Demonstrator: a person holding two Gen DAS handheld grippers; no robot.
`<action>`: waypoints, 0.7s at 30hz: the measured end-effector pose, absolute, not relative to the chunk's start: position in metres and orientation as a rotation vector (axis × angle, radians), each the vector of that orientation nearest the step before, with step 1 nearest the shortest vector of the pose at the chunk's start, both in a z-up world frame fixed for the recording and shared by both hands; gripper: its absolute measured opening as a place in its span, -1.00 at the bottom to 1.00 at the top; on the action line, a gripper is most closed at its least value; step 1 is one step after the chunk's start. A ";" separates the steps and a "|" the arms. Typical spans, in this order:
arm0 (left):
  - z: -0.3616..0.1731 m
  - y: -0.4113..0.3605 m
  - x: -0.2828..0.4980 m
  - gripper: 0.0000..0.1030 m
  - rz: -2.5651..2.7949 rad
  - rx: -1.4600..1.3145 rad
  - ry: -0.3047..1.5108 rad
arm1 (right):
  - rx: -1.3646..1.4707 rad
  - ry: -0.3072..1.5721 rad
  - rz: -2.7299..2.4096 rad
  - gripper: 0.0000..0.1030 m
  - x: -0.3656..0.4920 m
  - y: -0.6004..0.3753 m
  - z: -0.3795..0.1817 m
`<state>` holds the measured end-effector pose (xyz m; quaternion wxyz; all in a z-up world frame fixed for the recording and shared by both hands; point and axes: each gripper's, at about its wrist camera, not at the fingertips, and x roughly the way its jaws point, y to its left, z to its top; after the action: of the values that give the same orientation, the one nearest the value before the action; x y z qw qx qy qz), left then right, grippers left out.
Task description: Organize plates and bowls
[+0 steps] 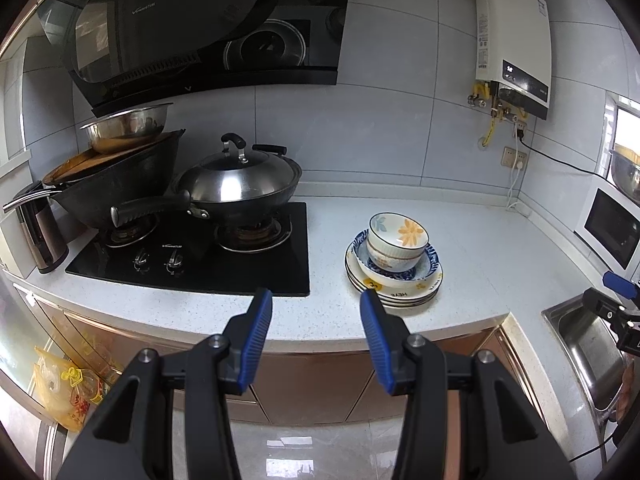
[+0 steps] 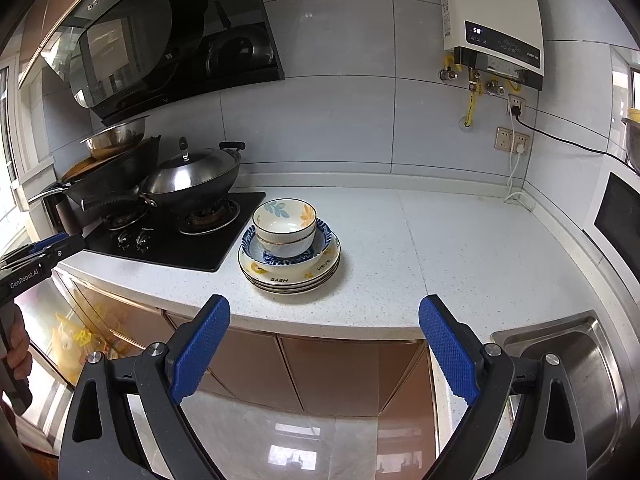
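On the white counter (image 1: 480,248) (image 2: 440,248) stands one stack: several cream plates (image 1: 404,294) (image 2: 288,278) with yellow marks at the bottom, a blue-patterned bowl (image 1: 424,266) (image 2: 324,246) on them, and two white flowered bowls (image 1: 398,236) (image 2: 285,222) nested on top. My left gripper (image 1: 316,304) hangs open in front of the counter edge, left of the stack, nothing between its blue pads. My right gripper (image 2: 324,316) is open wider, short of the counter edge, right of the stack and empty. Each gripper shows at the edge of the other's view.
A black gas hob (image 1: 200,252) (image 2: 176,240) left of the stack carries a lidded wok (image 1: 240,184) and a second wok with a steel bowl (image 1: 128,124). A steel sink (image 2: 580,360) lies right, a microwave (image 1: 612,228) beyond it. Brown cabinet doors (image 2: 320,368) below.
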<state>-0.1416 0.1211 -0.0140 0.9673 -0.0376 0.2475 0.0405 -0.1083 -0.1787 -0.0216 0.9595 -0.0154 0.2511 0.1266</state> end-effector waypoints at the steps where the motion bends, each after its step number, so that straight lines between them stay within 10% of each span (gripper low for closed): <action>1: -0.014 0.121 -0.142 -0.14 0.084 -0.076 0.504 | -0.031 0.509 0.255 0.81 -0.109 -0.179 -0.022; 11: -0.018 0.129 -0.141 -0.13 0.065 -0.135 0.533 | -0.039 0.514 0.250 0.81 -0.113 -0.176 -0.023; 15: -0.017 0.126 -0.142 0.56 0.084 -0.112 0.522 | -0.041 0.509 0.248 0.81 -0.116 -0.174 -0.022; 21: -0.012 0.121 -0.143 0.64 0.107 -0.061 0.503 | -0.041 0.505 0.245 0.81 -0.117 -0.174 -0.022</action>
<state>-0.1431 0.1210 -0.0124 0.9667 -0.0301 0.2487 0.0531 -0.1170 -0.1736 -0.0215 0.9606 -0.0202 0.2494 0.1210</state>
